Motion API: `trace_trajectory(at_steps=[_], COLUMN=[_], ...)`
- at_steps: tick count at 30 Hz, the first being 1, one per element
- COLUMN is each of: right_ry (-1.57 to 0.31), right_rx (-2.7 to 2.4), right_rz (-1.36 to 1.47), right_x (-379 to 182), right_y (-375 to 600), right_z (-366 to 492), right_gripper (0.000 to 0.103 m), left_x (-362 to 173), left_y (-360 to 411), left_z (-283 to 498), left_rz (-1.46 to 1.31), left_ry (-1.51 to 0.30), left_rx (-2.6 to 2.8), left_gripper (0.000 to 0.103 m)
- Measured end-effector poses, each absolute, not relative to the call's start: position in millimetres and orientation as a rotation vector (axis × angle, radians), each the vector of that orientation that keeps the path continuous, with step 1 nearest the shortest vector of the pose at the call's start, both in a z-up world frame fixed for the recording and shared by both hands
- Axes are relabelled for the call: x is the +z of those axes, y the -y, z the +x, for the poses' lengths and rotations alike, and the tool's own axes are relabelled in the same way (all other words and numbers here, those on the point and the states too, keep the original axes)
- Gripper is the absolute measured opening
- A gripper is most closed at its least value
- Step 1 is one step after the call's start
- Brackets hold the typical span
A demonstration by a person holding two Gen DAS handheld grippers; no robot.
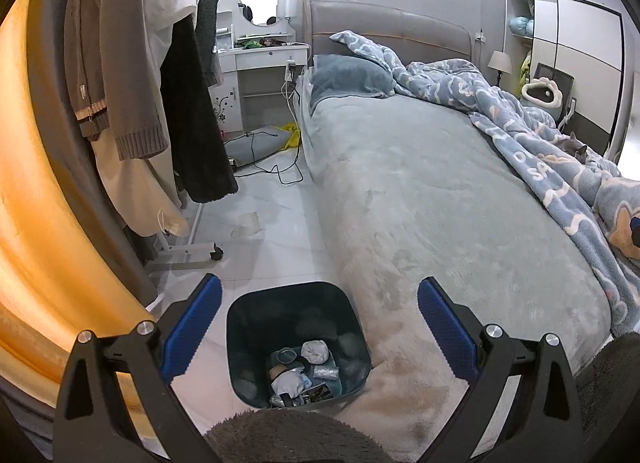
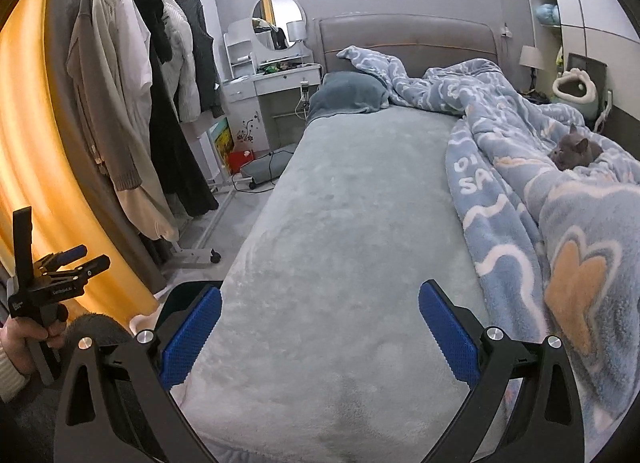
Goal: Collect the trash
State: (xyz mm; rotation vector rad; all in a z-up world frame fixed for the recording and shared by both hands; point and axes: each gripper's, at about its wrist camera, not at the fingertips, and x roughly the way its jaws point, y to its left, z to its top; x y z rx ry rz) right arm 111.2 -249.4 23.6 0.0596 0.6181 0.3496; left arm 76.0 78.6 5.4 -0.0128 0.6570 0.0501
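Left wrist view: the left tongs [image 1: 319, 317] stand wide apart and hold nothing, hanging above a dark trash bin [image 1: 297, 343] that sits on the pale floor [image 1: 260, 199] just beside the near left corner of the bed [image 1: 420, 203]. The bin stands upright with its mouth facing up toward the camera; its squarish opening has no clear long axis. At its bottom lie crumpled tissues [image 1: 315, 352], a foil wrapper [image 1: 326, 373] and other scraps too jumbled to name. On the floor farther off, near the clothes rack [image 1: 132, 75], is a yellowish flat patch [image 1: 246, 225]; whether it is litter or a stain cannot be told.

Right wrist view: the right tongs [image 2: 320, 323] are also spread wide and empty, held over the near end of the bed's grey cover. The left tongs [image 2: 64, 263] show at the near left in the person's hand [image 2: 24, 337]. A grey cat [image 2: 576, 151] rests on the blue blanket [image 2: 520, 167] at the far right. No loose trash shows on the cover.

The step looks like hunting for the next piece. To do it well, sweep low along the floor beside the bed, keep the tongs wide until they straddle a scrap, and steer well away from the cat
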Motion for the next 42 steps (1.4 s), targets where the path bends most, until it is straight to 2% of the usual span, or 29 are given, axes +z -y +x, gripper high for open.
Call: trace_trajectory(at_steps=[42], right_ry=[-0.658], right_rx=[0.350], right_rz=[0.037], right_x=[19], right_y=[243], right_z=[118], right_gripper=[0.100], left_x=[5], left_y=[-80], left_z=[79], left_rz=[0.000], left_ry=[-0.669], left_rx=[0.056], left_gripper=[0.100])
